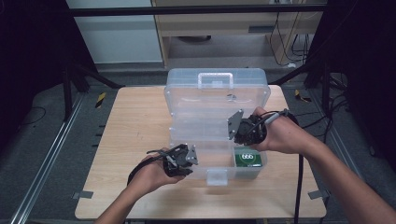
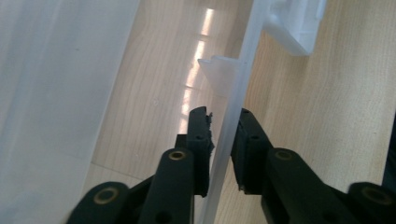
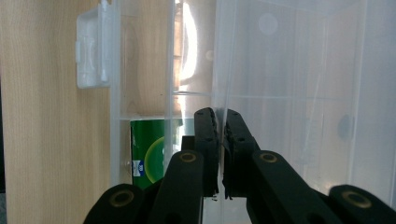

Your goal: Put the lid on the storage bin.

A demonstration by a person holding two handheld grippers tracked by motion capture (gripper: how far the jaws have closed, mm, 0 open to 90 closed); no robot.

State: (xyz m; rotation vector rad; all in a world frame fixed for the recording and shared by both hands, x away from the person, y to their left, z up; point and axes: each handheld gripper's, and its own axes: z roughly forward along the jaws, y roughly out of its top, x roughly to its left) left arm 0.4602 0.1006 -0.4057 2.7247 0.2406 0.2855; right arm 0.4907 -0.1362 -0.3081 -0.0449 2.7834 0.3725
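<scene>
Plywood table point(image 1: 135, 135) over grey floor point(image 1: 42, 140); each hand-held gripper point(image 2: 223, 140) point(image 3: 221, 140) clamps the clear box point(image 1: 217, 100) wall.

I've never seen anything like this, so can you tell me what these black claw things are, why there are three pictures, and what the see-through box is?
A person holds a black pinching tool in each hand: the left gripper and the right gripper. One picture comes from a camera up high. The other two come from small cameras riding on each tool, looking along its two jaws.

On the wooden table sits a clear plastic box with its lid open and a handle on top. Inside is a green packet.

The left gripper has its jaws on either side of the box's thin front wall. The right gripper pinches a clear wall further back.
</scene>
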